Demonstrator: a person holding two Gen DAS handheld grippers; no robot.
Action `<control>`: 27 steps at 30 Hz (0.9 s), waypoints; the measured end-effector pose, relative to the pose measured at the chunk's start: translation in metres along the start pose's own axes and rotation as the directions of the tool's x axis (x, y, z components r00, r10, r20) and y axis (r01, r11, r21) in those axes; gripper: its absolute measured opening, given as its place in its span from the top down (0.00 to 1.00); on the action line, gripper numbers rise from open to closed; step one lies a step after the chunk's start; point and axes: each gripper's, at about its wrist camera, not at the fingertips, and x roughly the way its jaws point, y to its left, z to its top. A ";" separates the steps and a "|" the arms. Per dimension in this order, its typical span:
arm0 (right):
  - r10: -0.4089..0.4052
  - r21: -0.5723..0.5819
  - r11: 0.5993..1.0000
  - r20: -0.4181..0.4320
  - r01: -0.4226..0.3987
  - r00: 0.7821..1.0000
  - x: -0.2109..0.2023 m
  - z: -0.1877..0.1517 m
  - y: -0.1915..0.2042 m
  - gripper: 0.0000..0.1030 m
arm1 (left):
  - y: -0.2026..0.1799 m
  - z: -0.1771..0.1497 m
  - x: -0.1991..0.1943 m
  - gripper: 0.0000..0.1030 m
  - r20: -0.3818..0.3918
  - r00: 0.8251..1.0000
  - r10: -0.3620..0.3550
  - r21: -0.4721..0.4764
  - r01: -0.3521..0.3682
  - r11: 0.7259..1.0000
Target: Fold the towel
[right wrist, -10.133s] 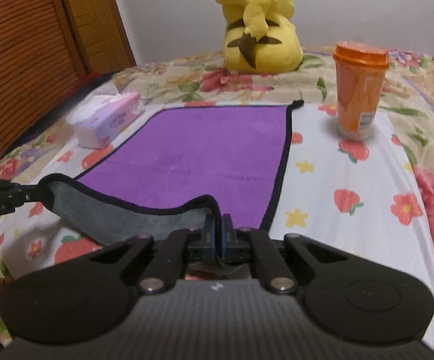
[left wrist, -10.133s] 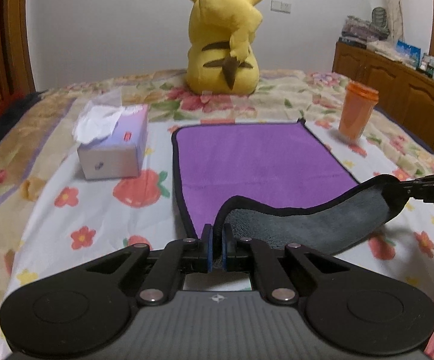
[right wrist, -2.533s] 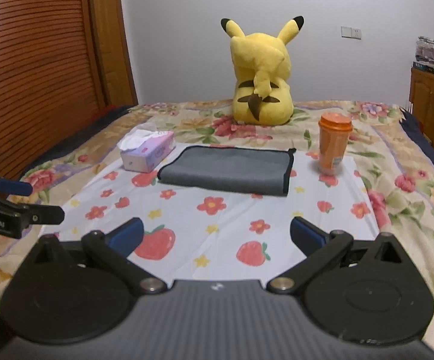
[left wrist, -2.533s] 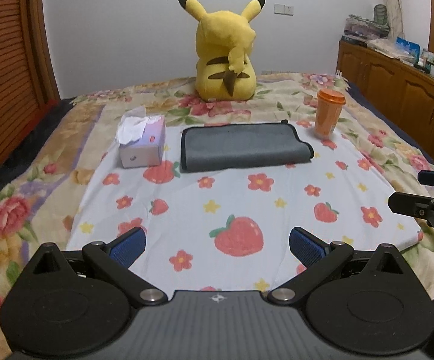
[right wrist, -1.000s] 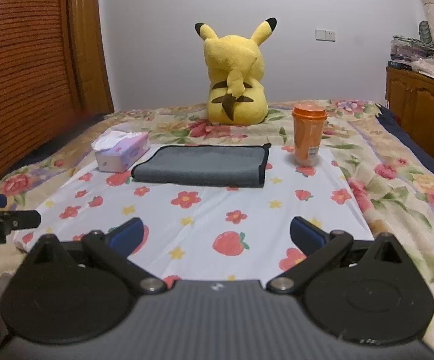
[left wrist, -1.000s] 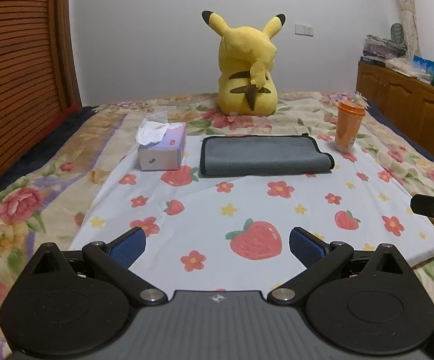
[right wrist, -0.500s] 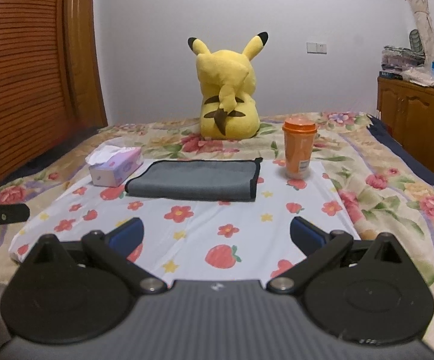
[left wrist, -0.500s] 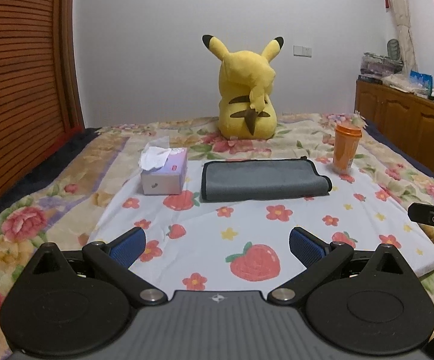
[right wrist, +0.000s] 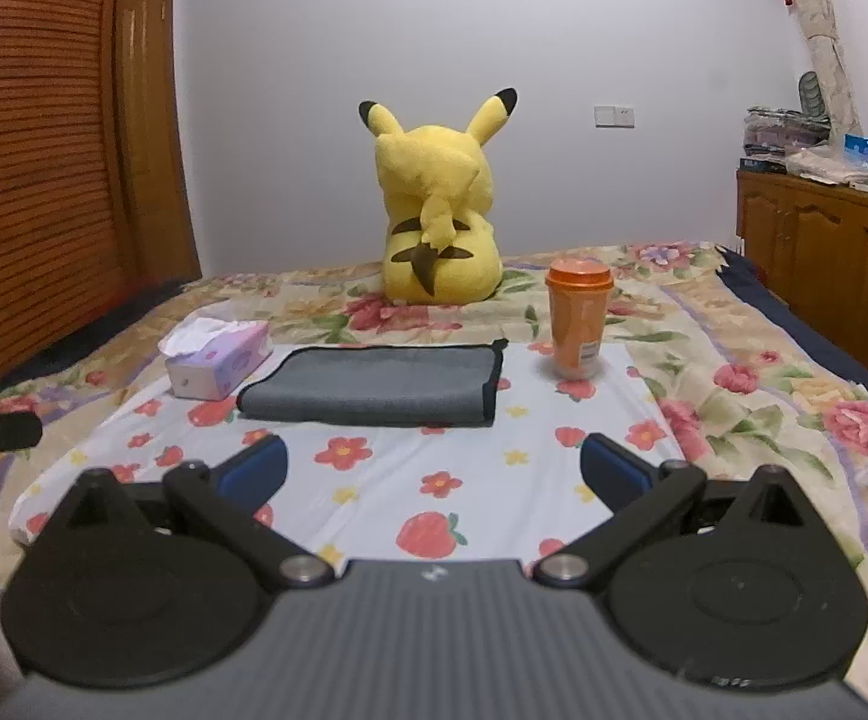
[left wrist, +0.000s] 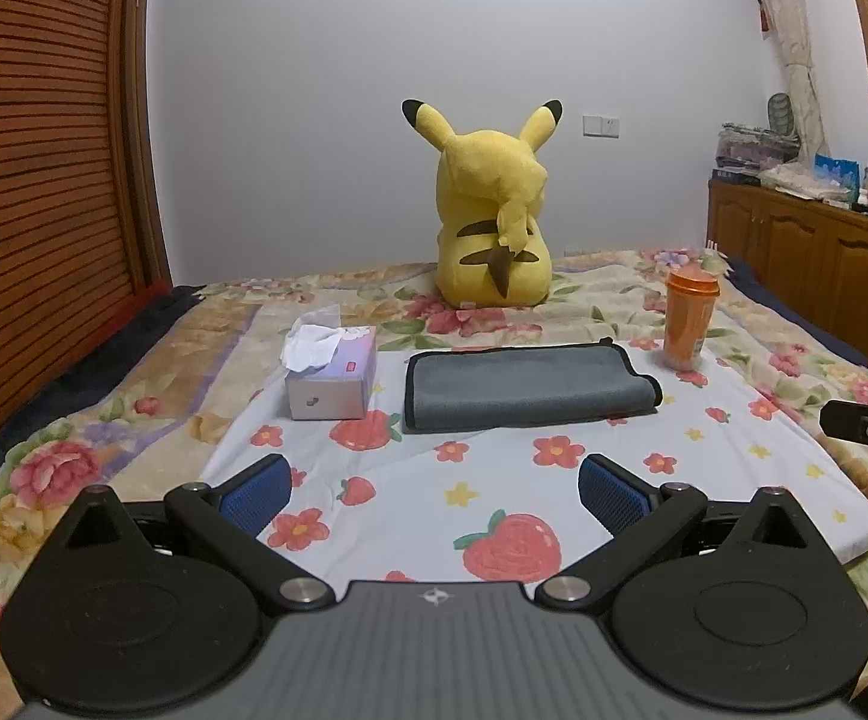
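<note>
The bed (left wrist: pixel 794 354) now fills less of both views than half a second ago, and the folded grey towel (left wrist: pixel 524 387) looks further away, at 12 o'clock on the white sheet (left wrist: pixel 494 480). Bare sheet lies between the towel's near edge and both hand-held grippers. The left hand-held gripper (left wrist: pixel 434 489) and the right hand-held gripper (right wrist: pixel 434 471) have jaws spread wide, holding nothing. The tissue box (left wrist: pixel 329 387) stands at the towel's 9 o'clock, the orange cup (left wrist: pixel 689 324) at its 2 o'clock.

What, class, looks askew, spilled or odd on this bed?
Nothing is spilled. The folded towel lies flat between the tissue box and the upright cup. Only its right end looks slightly uneven, with the layers bulging at the near corner.
</note>
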 end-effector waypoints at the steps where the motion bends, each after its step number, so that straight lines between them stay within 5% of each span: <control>1: -0.002 0.002 1.000 0.002 0.002 1.000 0.000 0.000 0.000 0.00 | 0.000 0.000 0.000 0.00 0.001 1.000 0.000 0.000 0.000 1.000; 27: -0.005 0.012 1.000 0.008 0.005 1.000 0.000 0.000 -0.002 0.00 | 0.000 -0.001 0.000 0.00 -0.003 1.000 0.001 0.004 -0.001 1.000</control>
